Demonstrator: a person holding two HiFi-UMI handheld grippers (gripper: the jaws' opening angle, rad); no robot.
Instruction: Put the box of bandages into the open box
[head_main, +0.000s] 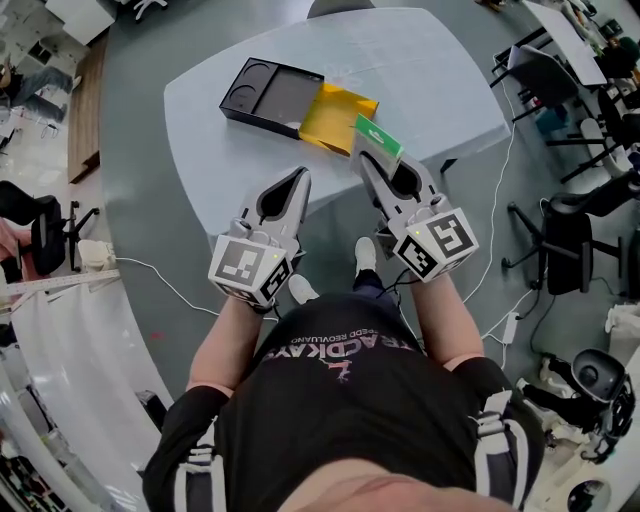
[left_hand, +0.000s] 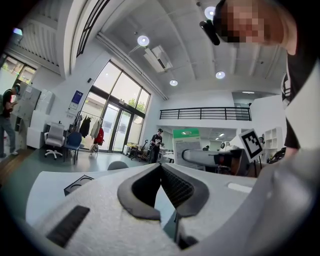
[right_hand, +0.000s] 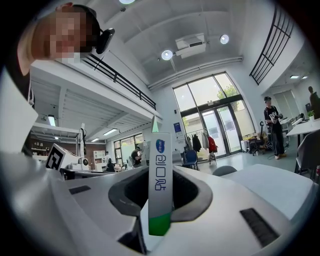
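The box of bandages (head_main: 378, 137), white with a green end, stands upright between the jaws of my right gripper (head_main: 372, 160), held above the table's near edge. In the right gripper view the bandage box (right_hand: 161, 165) fills the gap of that gripper (right_hand: 160, 176), both pads pressed on it. The open box (head_main: 270, 95) is a black tray with a yellow flap (head_main: 340, 118), lying on the pale table (head_main: 420, 70) just beyond the bandages. My left gripper (head_main: 300, 178) hovers to the left, tips together and empty. From the left gripper (left_hand: 161, 166) view the black tray (left_hand: 77, 184) shows low on the left.
Office chairs (head_main: 560, 240) and cables crowd the floor to the right of the table. A white cable (head_main: 160, 275) runs over the floor on the left. The person's feet (head_main: 365, 255) stand under the table's near edge. People stand far off in the hall (left_hand: 157, 145).
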